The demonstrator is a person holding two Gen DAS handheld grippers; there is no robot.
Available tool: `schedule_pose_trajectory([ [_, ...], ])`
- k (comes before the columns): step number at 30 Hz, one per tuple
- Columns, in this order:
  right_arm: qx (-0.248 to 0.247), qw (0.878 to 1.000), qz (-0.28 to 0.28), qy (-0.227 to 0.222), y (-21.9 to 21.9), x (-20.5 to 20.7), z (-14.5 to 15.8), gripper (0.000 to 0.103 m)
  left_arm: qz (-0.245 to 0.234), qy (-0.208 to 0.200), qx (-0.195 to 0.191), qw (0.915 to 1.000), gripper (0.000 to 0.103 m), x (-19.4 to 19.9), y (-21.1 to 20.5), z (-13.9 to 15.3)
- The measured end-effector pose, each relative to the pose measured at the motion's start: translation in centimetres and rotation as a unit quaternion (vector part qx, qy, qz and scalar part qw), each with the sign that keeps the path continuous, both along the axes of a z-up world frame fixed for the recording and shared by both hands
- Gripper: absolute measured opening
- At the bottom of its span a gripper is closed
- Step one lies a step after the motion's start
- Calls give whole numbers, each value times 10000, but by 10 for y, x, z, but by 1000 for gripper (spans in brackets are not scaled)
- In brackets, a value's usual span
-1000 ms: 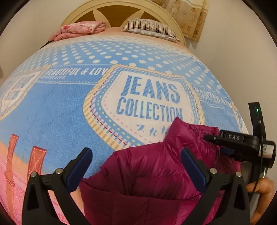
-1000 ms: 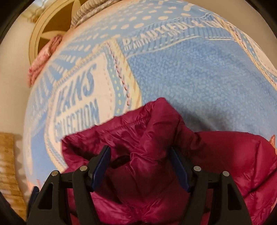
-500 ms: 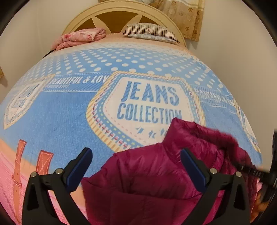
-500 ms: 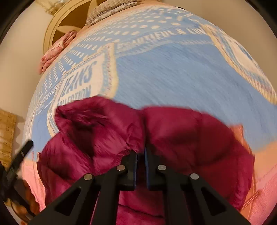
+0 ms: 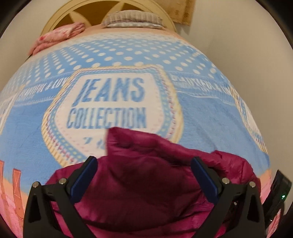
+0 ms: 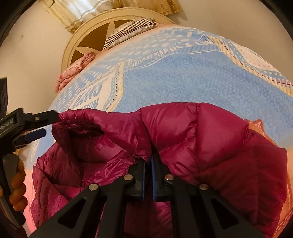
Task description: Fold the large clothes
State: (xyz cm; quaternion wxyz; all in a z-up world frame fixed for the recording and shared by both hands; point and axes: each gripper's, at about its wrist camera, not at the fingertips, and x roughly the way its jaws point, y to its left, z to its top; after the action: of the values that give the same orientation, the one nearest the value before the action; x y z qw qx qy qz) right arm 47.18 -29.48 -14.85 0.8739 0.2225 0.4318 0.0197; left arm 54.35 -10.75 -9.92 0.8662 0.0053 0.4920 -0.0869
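Note:
A magenta puffer jacket [image 5: 146,183] lies bunched near the foot of the bed; it also fills the lower right wrist view [image 6: 201,142]. My left gripper [image 5: 144,175] is open, its blue-padded fingers spread just above the jacket, holding nothing. It shows from the side at the left of the right wrist view [image 6: 41,126], its tips at the jacket's left edge. My right gripper [image 6: 148,161] is shut on a fold of the jacket's edge and holds it up. Its black body shows at the right edge of the left wrist view [image 5: 278,192].
The bed carries a blue "JEANS COLLECTION" blanket [image 5: 210,113]. A folded pink floral cloth [image 5: 60,34] and a striped pillow [image 5: 131,18] lie by the cream headboard [image 6: 87,40]. White walls flank the bed; a curtain [image 6: 109,11] hangs behind.
My right gripper closed on the jacket's fold and lifted and pulled it to the right. My left gripper stayed open and shifted to the right over the jacket.

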Motion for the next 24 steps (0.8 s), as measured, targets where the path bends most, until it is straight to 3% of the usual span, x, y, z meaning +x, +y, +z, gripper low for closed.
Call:
schedule_pose_trajectory([
  [4, 224, 9997, 0, -37, -7, -2, -3, 3, -174, -165, 828, 9963, 100, -7, -28, -12],
  [6, 262, 9996, -7, -44, -6, 0, -4, 3, 24, -201, 1165, 9930, 87, -7, -24, -18],
  [8, 256, 9997, -5, -49, -5, -1, -4, 3, 153, -76, 1013, 9947, 66, -3, -9, -20],
  [12, 314, 9995, -21, -58, -7, -2, -5, 3, 356, 101, 361, 9987, 29, -3, 29, -16],
  [13, 326, 9994, -26, -66, -7, -3, -5, 3, 410, 133, 250, 9988, 13, -6, 37, -14],
  [19, 311, 9995, -33, -66, -6, -2, -5, 3, 829, -85, -380, 9958, 11, -57, 75, -7],
  [21, 274, 9996, -39, -69, -5, -2, -5, 3, 969, -63, -399, 9945, 11, -61, 81, -15],
  [24, 226, 9997, -39, -83, -4, -3, -4, 3, 950, 69, -836, 9919, 11, -51, 86, -18],
])
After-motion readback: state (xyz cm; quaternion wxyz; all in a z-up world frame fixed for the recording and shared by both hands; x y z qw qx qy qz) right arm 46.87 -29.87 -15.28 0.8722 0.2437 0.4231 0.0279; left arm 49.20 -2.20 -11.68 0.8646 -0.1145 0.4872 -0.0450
